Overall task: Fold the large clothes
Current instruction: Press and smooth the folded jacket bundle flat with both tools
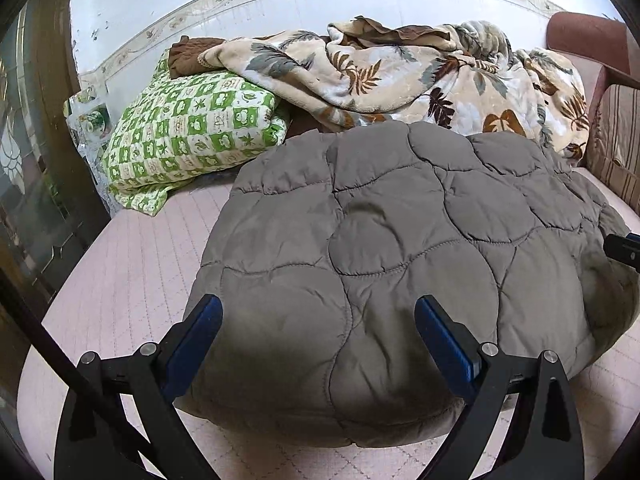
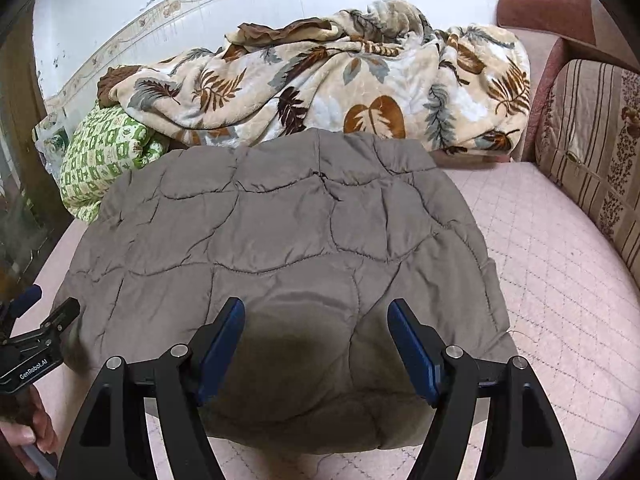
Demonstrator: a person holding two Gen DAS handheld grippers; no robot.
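A grey quilted padded garment [image 1: 392, 264] lies folded into a thick rectangle on the pink quilted mattress [image 1: 120, 280]. It also shows in the right wrist view [image 2: 288, 240]. My left gripper [image 1: 318, 308] is open, empty, and hovers over the garment's near left part. My right gripper [image 2: 316, 312] is open, empty, and hovers over its near right part. The left gripper shows at the left edge of the right wrist view [image 2: 44, 320], beside the garment's left edge. A tip of the right gripper shows at the right edge of the left wrist view [image 1: 624, 248].
A leaf-print blanket [image 2: 340, 80] is heaped behind the garment against the white wall. A green checked pillow [image 1: 192, 132] lies at the back left. A striped sofa cushion [image 2: 592, 148] and a red armrest [image 2: 540, 4] bound the right side. Bare mattress [image 2: 560, 280] extends to the right.
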